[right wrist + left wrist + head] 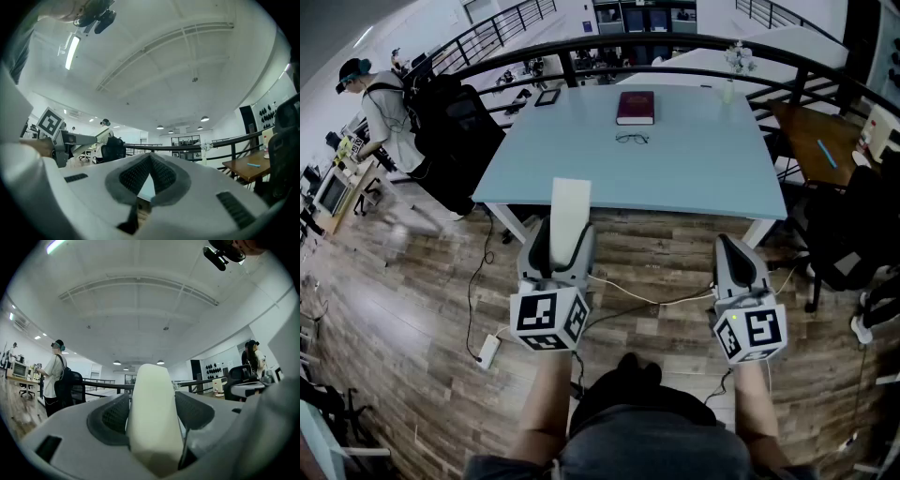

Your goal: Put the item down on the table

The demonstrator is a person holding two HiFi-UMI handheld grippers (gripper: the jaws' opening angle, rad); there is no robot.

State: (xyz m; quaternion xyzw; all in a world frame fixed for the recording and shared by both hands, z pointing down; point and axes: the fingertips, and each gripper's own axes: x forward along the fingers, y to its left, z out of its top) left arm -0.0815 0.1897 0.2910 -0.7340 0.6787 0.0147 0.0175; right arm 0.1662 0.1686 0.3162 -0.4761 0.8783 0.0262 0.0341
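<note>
Left gripper [560,251]: held level and pointing towards the table; jaws standing wide, but closed on a white block from both sides.
White block [570,208]: oblong, cream-white, clamped between the dark ribbed pads [111,416]. Far end sticks out beyond the jaws. In the head view it overlaps the near edge of the table, but appears to be up in the air, resting on nothing.
Right gripper [729,248]: jaws brought together at the tips, with nothing between them. Held level, well apart from the left one, above the wooden floor [412,300].
Table [694,169]: light blue top, ahead of both grippers. Carries a dark red book [636,107] and a pair of glasses [632,139] just in front of it, both towards the far side. Near half bare.
Done so far: block firmly in the grip and aimed at the table, nothing more.
Left to do: probably the whole placing, that is, carrying the block over the table top, lowering it until it rests there, opening the jaws and drawing the gripper back.
Progress, as judged: early, with the item not yet down.
Likely landing place: the bare near part of the top, well apart from book and glasses.
Possible trouble: a tall narrow block may tip over if released on its end, so laying it flat seems safer.
</note>
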